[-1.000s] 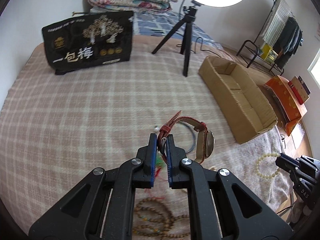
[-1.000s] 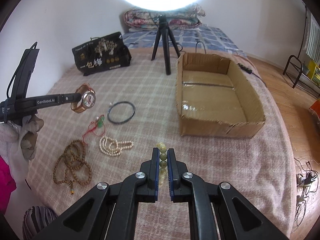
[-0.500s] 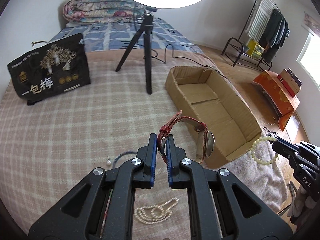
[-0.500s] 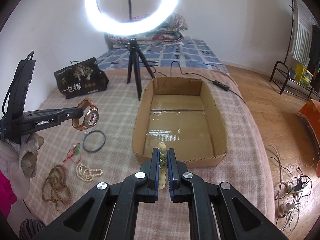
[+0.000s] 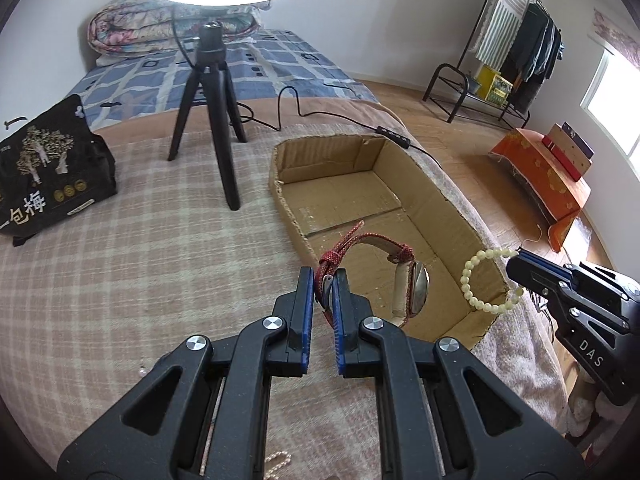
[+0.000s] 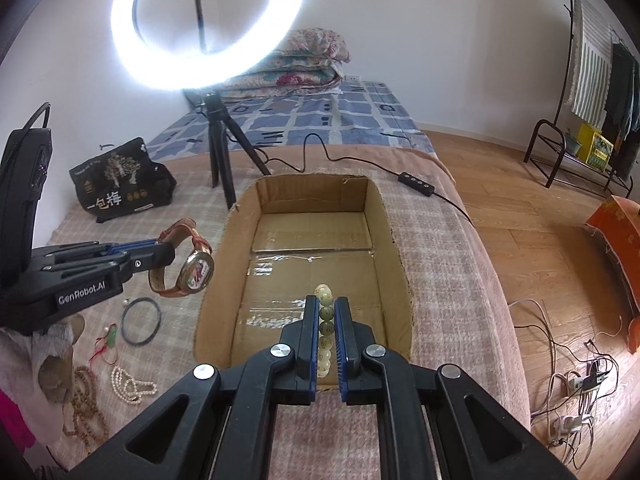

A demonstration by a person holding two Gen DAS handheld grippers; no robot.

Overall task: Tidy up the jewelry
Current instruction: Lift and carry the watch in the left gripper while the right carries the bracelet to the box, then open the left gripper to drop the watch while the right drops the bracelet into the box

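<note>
My left gripper [image 5: 323, 280] is shut on the red-brown strap of a wristwatch [image 5: 412, 288] and holds it in the air at the left wall of an open cardboard box [image 5: 340, 190]. In the right wrist view the watch [image 6: 195, 269] hangs just left of the box [image 6: 316, 248]. My right gripper [image 6: 324, 308] is shut on a pale green bead bracelet [image 6: 325, 320] over the box's near end. The bracelet [image 5: 480, 280] also shows in the left wrist view, hanging above the box's near right corner.
On the plaid blanket left of the box lie a dark bangle [image 6: 141, 321], a green pendant on red cord [image 6: 112, 336], a pearl strand [image 6: 130, 386] and wooden prayer beads [image 6: 86, 400]. A ring-light tripod [image 6: 220, 152] and a black bag [image 6: 120, 184] stand behind.
Both grippers have moved forward toward the box with their items. The watch has reached the box's left wall and the bracelet has come over its near end.
</note>
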